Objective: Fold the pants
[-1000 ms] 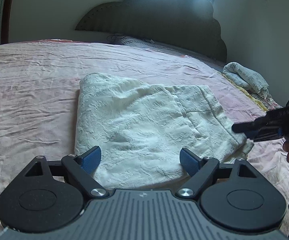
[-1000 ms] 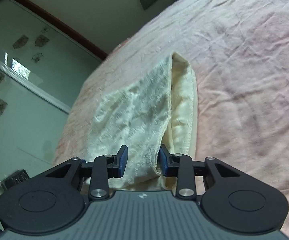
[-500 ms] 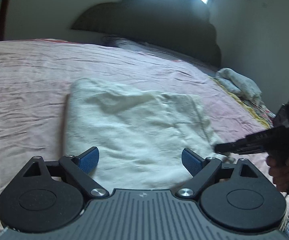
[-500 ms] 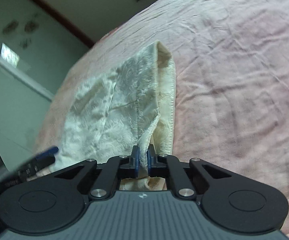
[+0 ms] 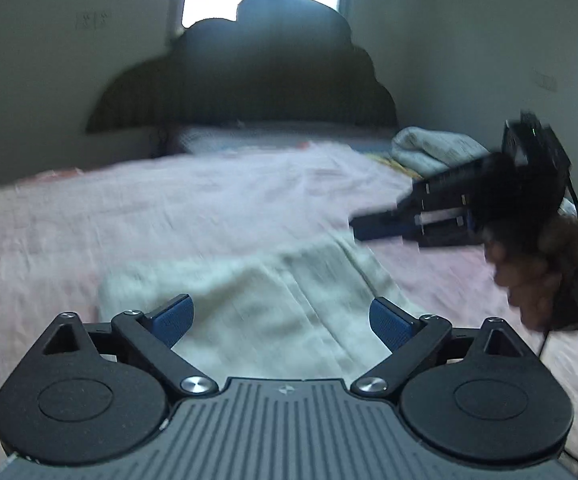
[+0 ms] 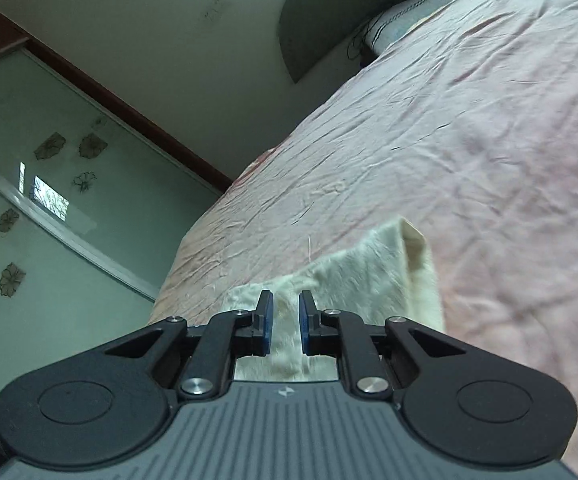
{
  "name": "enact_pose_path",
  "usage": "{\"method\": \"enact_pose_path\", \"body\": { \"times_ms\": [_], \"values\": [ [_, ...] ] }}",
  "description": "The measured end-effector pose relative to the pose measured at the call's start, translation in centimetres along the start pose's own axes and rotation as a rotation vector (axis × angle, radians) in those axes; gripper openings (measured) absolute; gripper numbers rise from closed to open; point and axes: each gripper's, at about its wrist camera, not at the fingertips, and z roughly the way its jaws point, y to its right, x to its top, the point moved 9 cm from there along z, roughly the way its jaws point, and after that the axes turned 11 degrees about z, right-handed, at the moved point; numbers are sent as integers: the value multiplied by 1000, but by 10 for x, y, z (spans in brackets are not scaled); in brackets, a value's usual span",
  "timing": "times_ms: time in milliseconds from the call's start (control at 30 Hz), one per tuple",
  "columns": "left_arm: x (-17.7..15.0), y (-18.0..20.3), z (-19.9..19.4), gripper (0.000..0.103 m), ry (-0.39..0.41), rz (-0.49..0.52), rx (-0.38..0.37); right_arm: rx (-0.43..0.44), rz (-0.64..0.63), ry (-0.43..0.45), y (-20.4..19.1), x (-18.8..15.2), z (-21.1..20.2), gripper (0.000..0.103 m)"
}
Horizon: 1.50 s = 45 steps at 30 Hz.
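Observation:
The cream textured pants [image 5: 273, 300] lie folded into a flat rectangle on the pink bedsheet [image 5: 169, 216]. My left gripper [image 5: 281, 316] is open and empty, raised above their near edge. My right gripper [image 6: 285, 312] has its jaws slightly apart with nothing clamped between them, lifted over the pants' right end [image 6: 369, 284]. In the left wrist view the right gripper [image 5: 373, 232] hovers above the pants' far right corner, held by a hand. The left view is motion-blurred.
A dark scalloped headboard [image 5: 249, 92] stands at the far end under a window. A bundle of light cloth [image 5: 429, 148] lies at the bed's right side. A glass wardrobe door with flower decals [image 6: 29, 208] is beyond the bed's left edge.
My right gripper, shut on the pants' edge half a second ago, has let go, opened slightly and lifted. My left gripper has risen and tilted up, staying open.

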Motion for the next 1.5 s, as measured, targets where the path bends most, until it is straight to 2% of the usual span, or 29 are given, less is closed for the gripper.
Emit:
{"method": "enact_pose_path", "body": {
  "times_ms": [67, 133, 167, 233, 267, 333, 433, 567, 600, 700, 800, 867, 967, 1000, 1067, 1133, 1233, 1300, 1367, 1433, 1500],
  "values": [
    [9, -22, 33, 98, -52, -68, -4, 0, 37, -20, -1, 11, 24, 13],
    [4, -38, 75, 95, -144, -159, -57, -6, 79, -68, 2, 15, 47, 13],
    [-4, -49, 94, 94, -187, -207, -55, -23, 90, -82, 7, 15, 57, 13],
    [-24, -71, 120, 89, -253, -260, -10, -146, 95, -92, 29, 13, 72, 12],
    [-32, -78, 127, 89, -253, -266, 0, -160, 126, -106, 43, 9, 76, 11],
    [-41, -83, 133, 91, -237, -253, -4, -67, 215, -84, 60, 3, 74, 6],
    [-41, -80, 136, 93, -239, -234, 6, -41, 211, -73, 67, -4, 70, 2],
    [-31, -80, 129, 89, -246, -212, 40, -77, 196, -55, 59, -5, 65, 3],
    [-25, -79, 122, 91, -224, -210, 47, -94, 186, -43, 54, -7, 60, 7],
    [-9, -75, 113, 96, -162, -191, 30, -87, 80, -15, 27, -17, 38, 9],
    [-13, -82, 132, 96, -215, -171, 79, -77, 45, -6, 18, -20, 34, 9],
    [-25, -90, 144, 96, -262, -195, 106, -89, 72, 27, 22, -6, 37, 9],
    [-31, -86, 146, 98, -246, -158, 136, -50, 181, 21, 34, 19, 49, 9],
    [-33, -84, 147, 99, -242, -131, 151, -65, 201, 5, 41, 22, 57, 9],
    [-36, -85, 149, 99, -236, -127, 161, -160, 217, -25, 64, 25, 77, 6],
    [-40, -92, 152, 99, -236, -180, 142, -92, 277, -5, 78, 26, 77, 0],
    [-38, -89, 150, 98, -235, -156, 151, -53, 324, -1, 86, 22, 72, 0],
    [-33, -88, 136, 93, -225, -137, 200, -85, 294, 22, 79, 19, 62, 0],
    [-27, -80, 106, 94, -195, -118, 244, -136, 193, 42, 59, 9, 43, 4],
    [-24, -61, 70, 96, -145, -96, 217, -122, 74, 35, 34, -14, 21, 6],
    [-31, -37, 41, 98, -135, -42, 194, -106, -42, -17, 15, -48, 5, 6]
  ]
}}
